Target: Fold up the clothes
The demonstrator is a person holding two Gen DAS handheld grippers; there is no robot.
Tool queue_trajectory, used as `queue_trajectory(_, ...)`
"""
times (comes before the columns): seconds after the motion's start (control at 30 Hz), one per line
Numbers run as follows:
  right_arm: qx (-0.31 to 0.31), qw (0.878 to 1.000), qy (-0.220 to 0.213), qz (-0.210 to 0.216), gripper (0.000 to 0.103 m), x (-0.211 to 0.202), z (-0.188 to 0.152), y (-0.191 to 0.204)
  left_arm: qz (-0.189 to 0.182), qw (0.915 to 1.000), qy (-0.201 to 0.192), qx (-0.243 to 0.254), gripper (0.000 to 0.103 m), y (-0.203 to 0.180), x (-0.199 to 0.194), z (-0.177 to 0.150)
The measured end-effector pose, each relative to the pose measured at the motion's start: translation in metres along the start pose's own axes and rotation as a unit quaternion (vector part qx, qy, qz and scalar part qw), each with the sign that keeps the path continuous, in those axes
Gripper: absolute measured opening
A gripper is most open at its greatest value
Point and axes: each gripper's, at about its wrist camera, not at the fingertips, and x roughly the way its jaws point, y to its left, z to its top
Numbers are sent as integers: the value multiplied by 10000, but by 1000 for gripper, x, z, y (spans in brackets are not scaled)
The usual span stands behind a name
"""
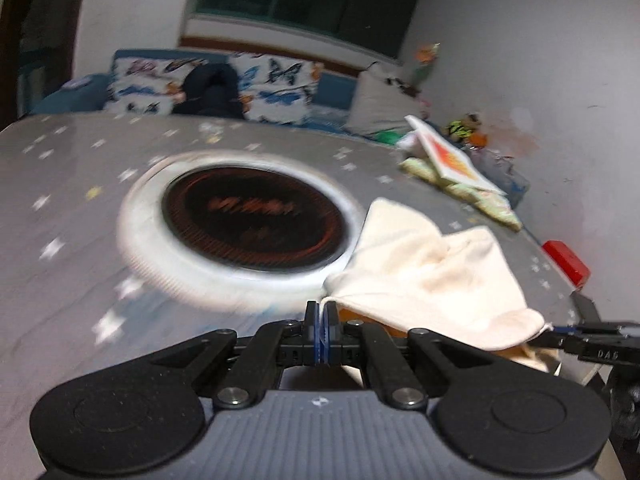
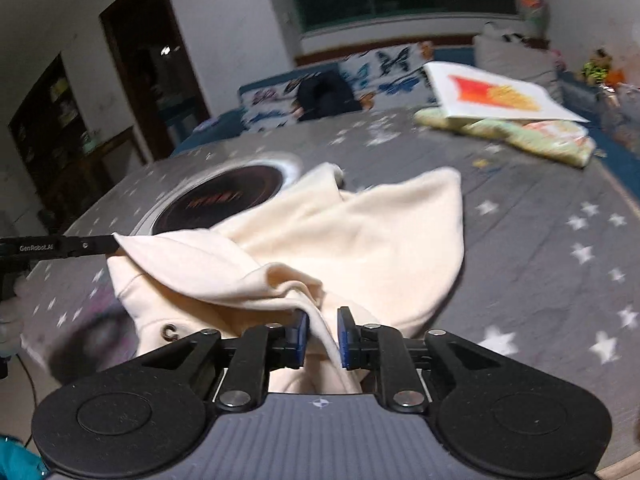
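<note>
Cream hoodie [image 2: 340, 232] lies bunched on the grey star-printed surface [image 2: 540, 260], and we see it stretched between our 2 grippers. In the left wrist view, the left gripper [image 1: 322, 320] has its jaws pressed together, and a corner of the cream fabric [image 1: 424, 264] starts right at the tips and spreads away to the right of that gripper; we cannot tell for certain how much cloth sits between the pads. From the right wrist view the same left gripper [image 2: 96, 245] shows as a dark finger at the garment's left edge, touching the fabric.

The right gripper [image 2: 322, 334] has its jaws a little apart, with a fold of the hoodie running down between them; the left pad [image 2: 301, 332] touches the fabric, while a narrow gap shows beside the right one. A metal eyelet [image 2: 170, 333] sits on the cloth just left of this gripper.

Ahead of the left gripper, a round dark cooktop [image 1: 256, 224] with a pale ring is set into the surface. Further ahead and to the right of the right gripper lie a white box [image 2: 500, 94] and a folded patterned cloth [image 2: 532, 136] beneath it.
</note>
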Motion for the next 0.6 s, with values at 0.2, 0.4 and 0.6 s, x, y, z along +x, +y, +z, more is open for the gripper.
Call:
queue_trajectory(0.2, -744, 9970, 107, 160, 41, 12, 2, 44, 180, 9993, -110, 294, 7, 13, -21, -11)
queue_trajectory(0.4, -986, 9950, 129, 65, 45, 21, 4, 63, -345, 9910, -269, 1265, 28, -25, -25, -16)
queue_trajectory(0.6, -916, 9957, 109, -10, 46, 18, 8, 61, -1086, 9596, -152, 2593, 42, -94, 5, -32)
